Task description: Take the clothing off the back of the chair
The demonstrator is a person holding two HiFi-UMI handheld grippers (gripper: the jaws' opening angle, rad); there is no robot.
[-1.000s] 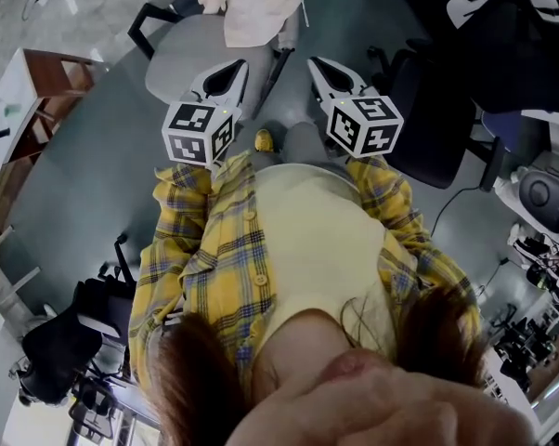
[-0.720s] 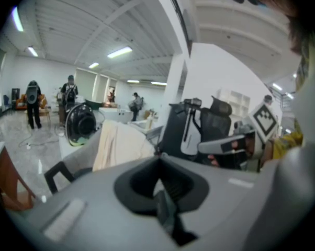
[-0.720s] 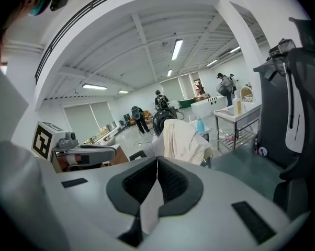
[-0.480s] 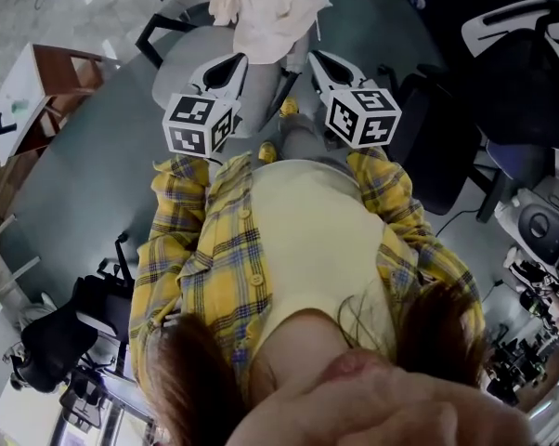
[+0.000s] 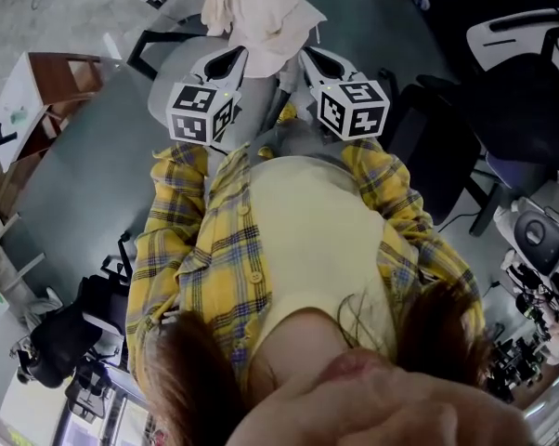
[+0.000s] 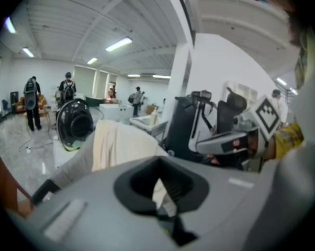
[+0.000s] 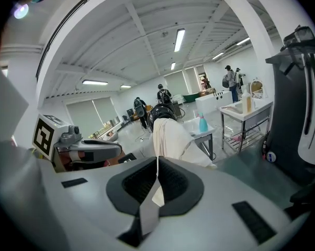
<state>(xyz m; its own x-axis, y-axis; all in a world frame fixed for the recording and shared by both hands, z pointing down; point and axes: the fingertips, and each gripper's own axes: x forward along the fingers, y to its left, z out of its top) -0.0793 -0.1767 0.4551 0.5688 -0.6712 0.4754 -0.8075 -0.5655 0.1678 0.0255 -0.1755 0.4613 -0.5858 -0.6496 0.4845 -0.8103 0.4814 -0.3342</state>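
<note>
Both claws are pinched shut with nothing in them; the two gripper views show each pair of jaws meeting on a seam. What has changed is our distance. A second ago the clothing (image 5: 261, 12) sat well ahead of the tips. Now, from the head view, the left claw (image 5: 231, 60) and the right claw (image 5: 314, 60) have come forward side by side, and the lower edge of the cloth hangs just between and beyond them. The clothing itself is where it was, a cream garment draped over the back of the grey chair (image 5: 173, 68), and neither claw touches it. We judge the approach to be nearly over and the removal not yet begun. Since the jaws are closed, we expect they must open before either can bite the fabric near the top of the back.
</note>
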